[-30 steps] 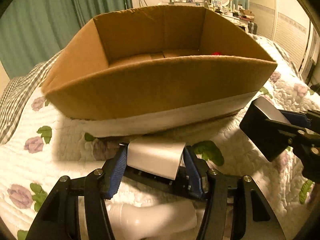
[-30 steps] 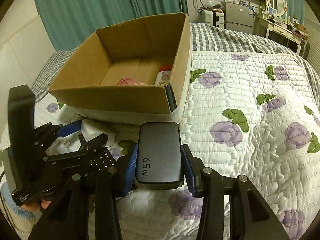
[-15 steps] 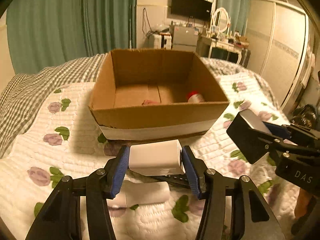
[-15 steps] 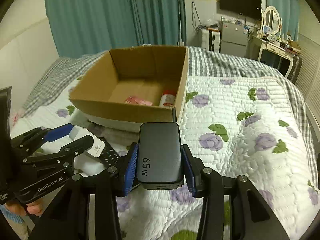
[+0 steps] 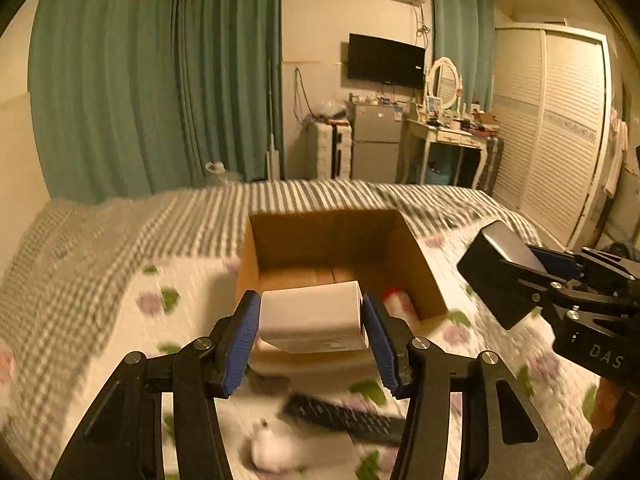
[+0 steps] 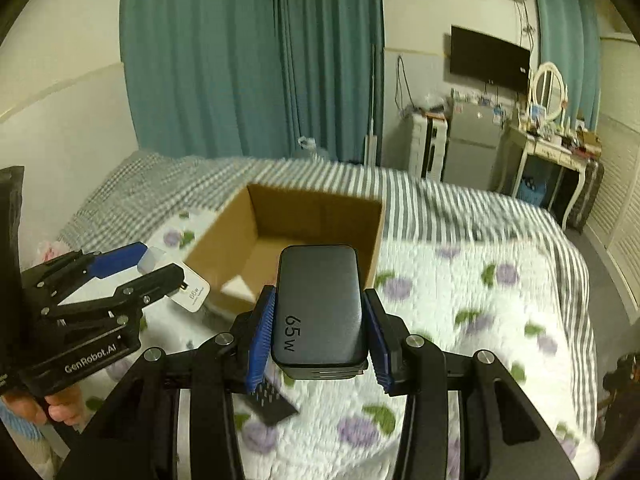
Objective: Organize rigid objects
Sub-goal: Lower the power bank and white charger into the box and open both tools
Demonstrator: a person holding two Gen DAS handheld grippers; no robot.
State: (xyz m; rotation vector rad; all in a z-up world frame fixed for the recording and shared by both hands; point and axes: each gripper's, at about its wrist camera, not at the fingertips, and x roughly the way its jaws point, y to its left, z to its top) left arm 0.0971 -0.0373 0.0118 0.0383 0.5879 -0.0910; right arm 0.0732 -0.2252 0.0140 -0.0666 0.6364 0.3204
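Observation:
My left gripper (image 5: 310,320) is shut on a white charger block (image 5: 314,316) and holds it high above the bed, in front of the open cardboard box (image 5: 424,276). A red-capped item (image 5: 394,298) lies inside the box. My right gripper (image 6: 318,320) is shut on a dark grey 65W charger (image 6: 320,308), also raised above the bed, with the box (image 6: 372,236) beyond it. The right gripper also shows in the left wrist view (image 5: 516,276), and the left gripper shows at the left of the right wrist view (image 6: 160,268).
A black remote (image 5: 340,416) and a white object (image 5: 276,448) lie on the floral quilt (image 6: 480,292) below the grippers. The bed's grey checked part (image 5: 120,232) lies behind the box. A fridge, dressing table and wardrobe stand beyond the bed.
Both grippers have risen well above the bed and drawn back from the box, each still holding its charger. The box now looks smaller and lower in both views.

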